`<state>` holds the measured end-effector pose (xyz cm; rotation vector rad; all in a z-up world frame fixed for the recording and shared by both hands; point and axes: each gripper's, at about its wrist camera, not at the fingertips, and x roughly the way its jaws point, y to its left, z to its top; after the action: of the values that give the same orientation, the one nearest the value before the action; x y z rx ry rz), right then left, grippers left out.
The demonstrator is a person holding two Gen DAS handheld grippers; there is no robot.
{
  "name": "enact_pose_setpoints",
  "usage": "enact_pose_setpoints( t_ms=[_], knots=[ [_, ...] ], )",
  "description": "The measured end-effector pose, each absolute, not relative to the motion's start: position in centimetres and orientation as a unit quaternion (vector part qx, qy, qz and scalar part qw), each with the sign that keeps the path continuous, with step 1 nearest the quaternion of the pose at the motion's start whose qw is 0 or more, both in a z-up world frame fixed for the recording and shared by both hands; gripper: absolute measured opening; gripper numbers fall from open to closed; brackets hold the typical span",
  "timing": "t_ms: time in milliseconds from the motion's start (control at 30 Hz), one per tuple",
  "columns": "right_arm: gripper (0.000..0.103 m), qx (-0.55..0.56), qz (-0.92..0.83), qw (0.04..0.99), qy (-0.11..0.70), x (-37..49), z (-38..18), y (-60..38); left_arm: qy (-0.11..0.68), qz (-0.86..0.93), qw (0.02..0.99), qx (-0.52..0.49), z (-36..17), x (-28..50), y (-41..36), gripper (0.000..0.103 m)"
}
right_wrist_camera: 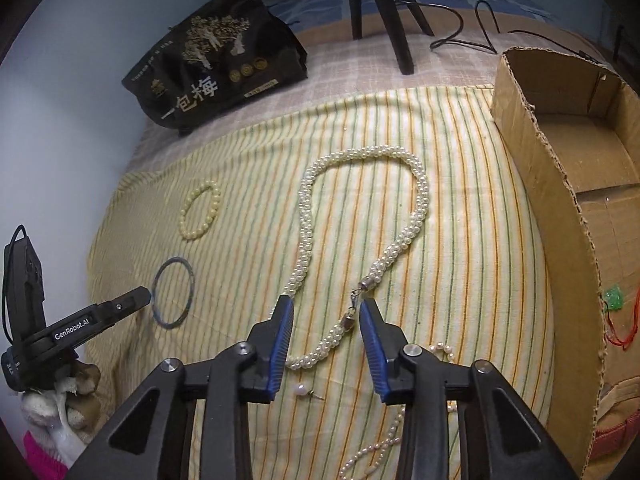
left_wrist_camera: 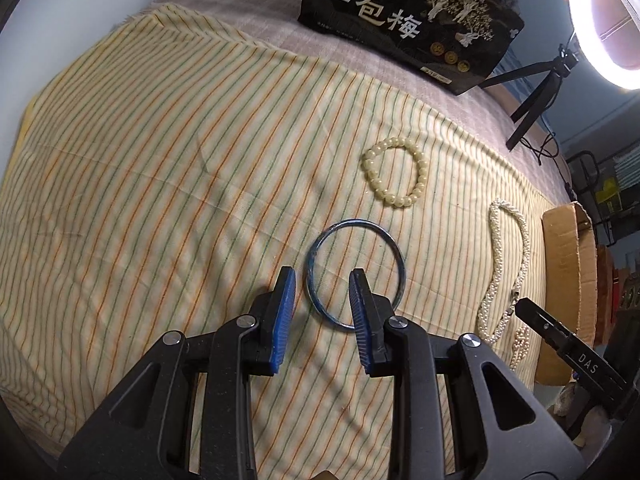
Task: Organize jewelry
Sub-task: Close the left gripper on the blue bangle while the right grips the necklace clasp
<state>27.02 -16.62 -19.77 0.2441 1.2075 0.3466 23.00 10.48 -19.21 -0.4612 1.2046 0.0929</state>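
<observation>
A blue bangle lies flat on the striped cloth. My left gripper is open, its fingers straddling the bangle's near-left rim. A cream bead bracelet lies beyond it. A thick white pearl necklace lies in a loop; my right gripper is open just above its clasp end. The bangle also shows in the right wrist view, next to the left gripper's finger. The bracelet shows there too.
An open cardboard box stands at the right with a green and red item inside. A black snack bag sits at the back. A ring light on a tripod stands behind. A loose pearl earring and thin pearl strand lie near.
</observation>
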Motion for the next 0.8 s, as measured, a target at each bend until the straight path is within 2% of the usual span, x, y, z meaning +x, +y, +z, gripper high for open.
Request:
enact_pose_setpoints(
  t_ms=[467, 567, 733, 800],
  knots=[
    [0.029, 0.091, 0.141, 0.802, 0.573, 28.3, -21.4, -15.6, 0.575, 0.047, 0.791, -0.204, -21.1, 24.3, 10.4, 0.027],
    [0.025, 0.062, 0.137, 0.808, 0.569, 28.2, -21.4, -15.0, 0.575, 0.051, 0.795, -0.185, -21.0, 24.5, 9.9, 0.026],
    [0.009, 0.038, 0.132, 0.818, 0.558, 28.2, -21.6, -14.7, 0.568, 0.065, 0.806, -0.155, -21.1, 24.7, 9.2, 0.010],
    [0.006, 0.042, 0.135, 0.819, 0.556, 28.2, -21.6, -15.0, 0.567, 0.066, 0.806, -0.154, -21.0, 24.6, 9.2, 0.005]
  ],
)
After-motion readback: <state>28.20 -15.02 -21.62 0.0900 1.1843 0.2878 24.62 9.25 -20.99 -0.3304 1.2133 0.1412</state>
